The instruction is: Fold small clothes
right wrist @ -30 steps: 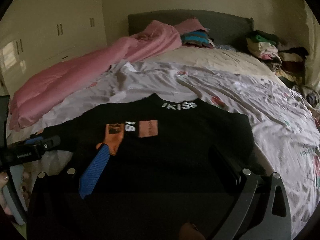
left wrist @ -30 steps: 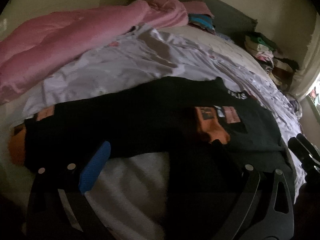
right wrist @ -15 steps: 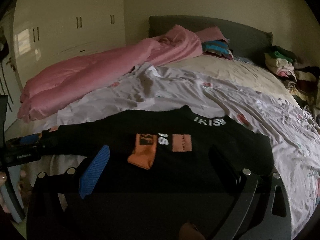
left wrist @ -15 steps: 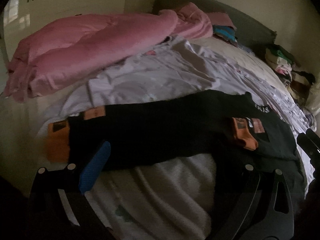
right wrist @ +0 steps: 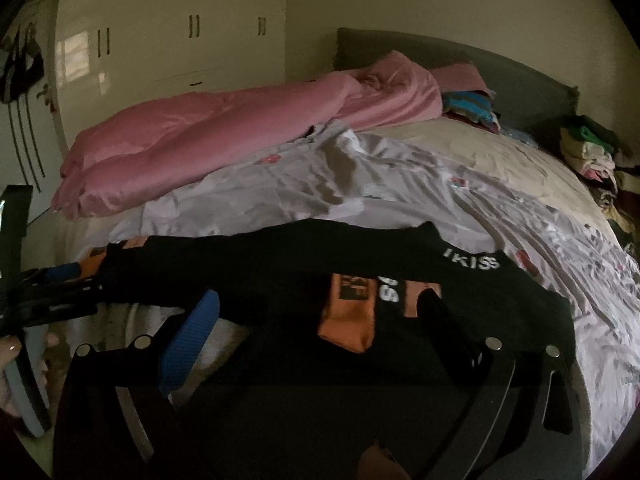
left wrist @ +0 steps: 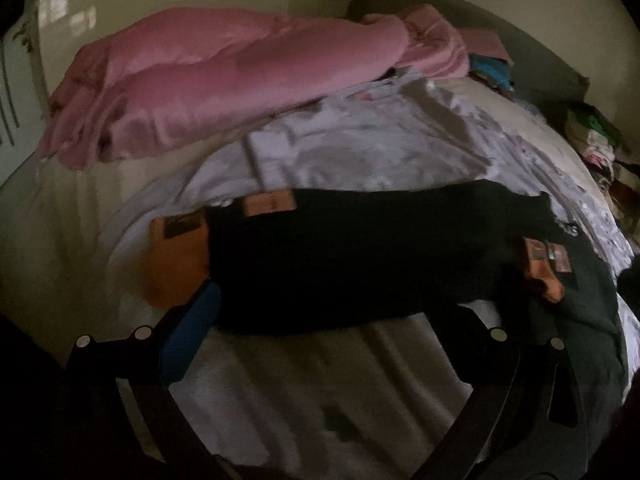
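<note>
My left tongs (left wrist: 332, 312) have pulled back leftward, stretching the black shirt's (left wrist: 360, 256) sleeve across mid-frame on the bed (right wrist: 400, 184). Both tongs, left and right (right wrist: 320, 312), are spread, holding nothing. Soft, light, floppy; I'd pinch the orange cuff (left wrist: 178, 264).

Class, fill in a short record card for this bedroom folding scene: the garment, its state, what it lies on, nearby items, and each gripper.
garment: black top with orange cuffs and white lettering at the collar
state: one sleeve stretched out sideways, the other folded across the chest
surface: patterned bedsheet
nearby: pink duvet bunched along the far side; pile of clothes at the bed's right edge
left gripper: open, at the outstretched sleeve
right gripper: open, over the top's body
</note>
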Demonstrator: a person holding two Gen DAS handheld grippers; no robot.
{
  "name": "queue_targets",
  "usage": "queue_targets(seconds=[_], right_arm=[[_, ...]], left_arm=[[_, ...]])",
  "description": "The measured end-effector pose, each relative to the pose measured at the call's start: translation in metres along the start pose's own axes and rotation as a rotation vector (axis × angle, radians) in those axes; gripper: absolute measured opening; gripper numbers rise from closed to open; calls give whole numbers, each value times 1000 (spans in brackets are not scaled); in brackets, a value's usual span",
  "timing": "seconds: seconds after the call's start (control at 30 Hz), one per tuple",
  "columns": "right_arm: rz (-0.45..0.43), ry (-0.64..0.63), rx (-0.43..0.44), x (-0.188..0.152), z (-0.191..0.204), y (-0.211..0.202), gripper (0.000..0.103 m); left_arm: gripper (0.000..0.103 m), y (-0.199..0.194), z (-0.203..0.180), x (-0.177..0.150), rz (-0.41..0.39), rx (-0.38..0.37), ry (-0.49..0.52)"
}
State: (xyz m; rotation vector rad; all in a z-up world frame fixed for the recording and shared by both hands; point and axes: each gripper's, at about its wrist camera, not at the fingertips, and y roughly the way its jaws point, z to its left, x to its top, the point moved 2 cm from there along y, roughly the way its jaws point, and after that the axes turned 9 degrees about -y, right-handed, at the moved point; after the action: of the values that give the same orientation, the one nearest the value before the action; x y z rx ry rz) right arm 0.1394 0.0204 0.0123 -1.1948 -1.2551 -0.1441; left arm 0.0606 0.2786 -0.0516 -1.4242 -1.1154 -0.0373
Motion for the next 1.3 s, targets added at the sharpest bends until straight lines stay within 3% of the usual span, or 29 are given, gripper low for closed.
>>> queue_targets(seconds=[0.4, 0.53, 0.73, 0.77, 0.8, 1.03, 1.3], right_arm=[[13, -60, 51, 3, 35, 10, 99], [16, -49, 57, 1, 34, 10, 99], [20, -10, 50, -6, 23, 9, 99], [20, -4, 49, -7, 21, 8, 99], [19, 1, 47, -8, 19, 7, 99], [7, 58, 36, -15, -2, -3, 98], [-18, 142, 7, -27, -35, -22, 98]], left_arm=[[94, 27, 69, 5, 33, 104, -166], [93, 35, 85, 9, 27, 65, -235], [38, 35, 85, 16, 1, 27, -247], [22, 35, 84, 17, 0, 12, -249], [13, 35, 84, 18, -1, -13, -255], [9, 1, 62, 33, -74, -123, -221], [8, -48, 11, 56, -150, -253, -147]])
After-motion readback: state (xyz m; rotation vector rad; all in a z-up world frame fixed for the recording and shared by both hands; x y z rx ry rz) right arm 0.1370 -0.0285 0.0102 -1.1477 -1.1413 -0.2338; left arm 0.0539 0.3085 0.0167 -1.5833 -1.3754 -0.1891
